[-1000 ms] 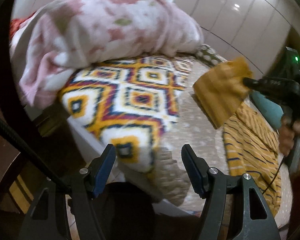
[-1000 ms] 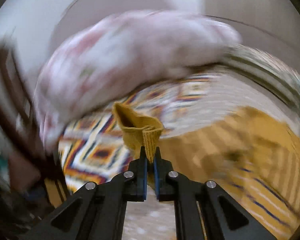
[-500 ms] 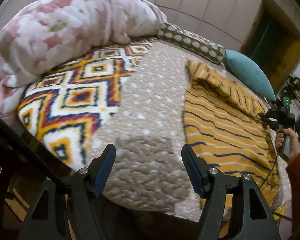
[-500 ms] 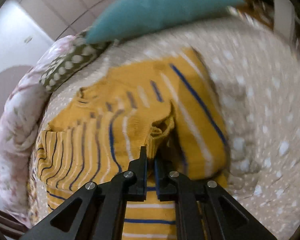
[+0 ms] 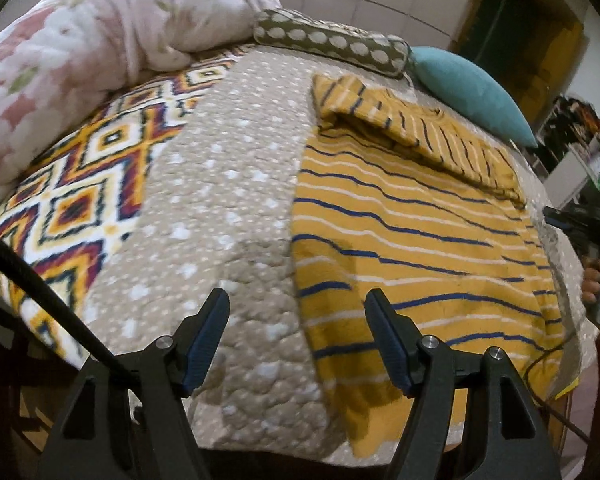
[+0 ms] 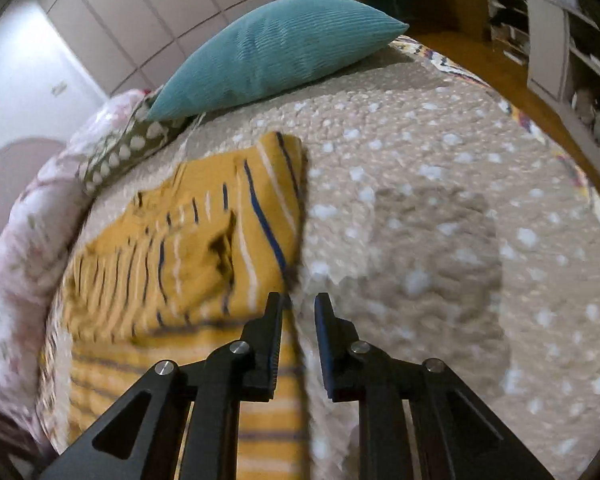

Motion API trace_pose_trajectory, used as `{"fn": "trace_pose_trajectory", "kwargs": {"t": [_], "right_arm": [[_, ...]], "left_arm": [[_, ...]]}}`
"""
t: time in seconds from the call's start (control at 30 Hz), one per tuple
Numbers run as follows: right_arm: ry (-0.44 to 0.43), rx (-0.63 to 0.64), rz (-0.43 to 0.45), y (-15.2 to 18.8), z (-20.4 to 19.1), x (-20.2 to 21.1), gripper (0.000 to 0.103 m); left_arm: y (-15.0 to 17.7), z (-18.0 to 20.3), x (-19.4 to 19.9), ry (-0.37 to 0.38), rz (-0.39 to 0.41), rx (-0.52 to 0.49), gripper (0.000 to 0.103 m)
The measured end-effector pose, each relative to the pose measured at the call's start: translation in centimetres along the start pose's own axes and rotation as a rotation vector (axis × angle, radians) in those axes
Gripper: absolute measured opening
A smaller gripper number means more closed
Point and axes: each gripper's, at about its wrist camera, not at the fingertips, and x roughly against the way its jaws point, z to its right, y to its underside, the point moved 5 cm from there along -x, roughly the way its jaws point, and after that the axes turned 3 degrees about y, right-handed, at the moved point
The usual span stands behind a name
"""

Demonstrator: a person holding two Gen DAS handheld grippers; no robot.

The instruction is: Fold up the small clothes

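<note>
Since one second ago the right gripper (image 6: 298,304) has let go of the yellow sleeve: then its jaws were pressed together on the cuff and held it up in the air, and now the sleeve (image 6: 204,252) lies folded on the sweater (image 5: 412,248), at its far part. The jaws have just been opening; they stand a little apart with nothing between them, over the right edge of the sweater where it meets the dotted quilt (image 6: 440,240). In the left wrist view this gripper (image 5: 572,224) is at the right edge, held by a hand (image 5: 594,280).

Both views have also turned to the right. A second ago the left view showed mostly the pink blanket (image 5: 80,52) and the patterned blanket (image 5: 84,184); now the sweater fills its right half, flat on the quilt, with the folded sleeve (image 5: 420,128) across its far part. The near edge of the sweater hangs a little over the edge of the bed.

The left gripper (image 5: 296,336) is as before: jaws wide, empty, above the near left edge of the sweater. A dotted bolster (image 5: 332,44) and a teal pillow (image 5: 472,88) lie at the far side.
</note>
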Motion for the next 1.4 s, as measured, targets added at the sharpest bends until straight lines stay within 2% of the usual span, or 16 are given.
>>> {"fn": "trace_pose_trajectory", "kwargs": {"t": [0.07,0.13,0.17,0.23,0.33,0.37,0.4,0.5,0.57,0.63,0.67,0.73,0.87,1.13,1.27,1.4], "right_arm": [[-0.030,0.030,-0.012,1.5,0.3,1.3,0.019],[-0.053,0.082,-0.030,3.5,-0.1,2.7,0.033],[-0.042,0.115,-0.037,4.3,-0.4,3.2,0.035],[0.087,0.259,-0.039,6.5,-0.3,4.4,0.039],[0.491,0.570,0.025,9.6,0.7,6.2,0.052],[0.553,0.619,0.038,10.3,1.0,6.7,0.052],[0.547,0.644,0.029,11.6,1.3,7.2,0.052],[0.345,0.556,-0.025,14.0,1.5,8.0,0.052],[0.142,0.423,-0.069,15.7,1.2,7.7,0.052],[0.021,0.323,-0.080,16.7,0.8,7.1,0.052],[-0.004,0.293,-0.075,17.0,0.4,6.9,0.052],[-0.052,0.218,-0.047,17.3,0.2,6.7,0.054],[-0.211,0.087,-0.030,17.5,-0.2,7.2,0.054],[-0.343,-0.011,-0.039,18.7,-1.1,7.4,0.054],[-0.393,-0.103,-0.050,19.3,0.3,6.8,0.054],[-0.423,-0.084,-0.065,20.2,-0.7,6.7,0.055]], "left_arm": [[-0.1,0.3,-1.1,0.008,-0.023,0.003,0.069],[-0.2,0.3,-2.2,0.022,-0.055,0.013,0.069],[-0.3,0.2,-2.6,0.024,-0.067,0.015,0.069],[-0.4,0.0,-3.2,0.031,-0.085,0.015,0.069],[-0.8,-0.4,-3.8,0.050,-0.103,0.011,0.069],[-0.8,-0.4,-4.1,0.069,-0.112,0.011,0.069],[-0.8,-0.4,-4.5,0.089,-0.123,0.016,0.069],[-0.9,-0.2,-5.5,0.141,-0.134,0.051,0.069],[-1.1,0.3,-5.9,0.186,-0.129,0.068,0.069],[-1.3,0.8,-6.1,0.255,-0.143,0.087,0.067],[-1.4,0.9,-6.2,0.290,-0.148,0.104,0.064],[-1.3,1.1,-6.3,0.354,-0.172,0.132,0.041],[-0.1,1.5,-6.2,0.454,-0.195,0.201,0.037],[2.5,0.9,-4.8,0.507,-0.181,0.275,0.038],[3.8,1.1,-3.9,0.506,-0.169,0.248,0.038],[4.6,1.7,-3.7,0.529,-0.168,0.242,0.038]]}}
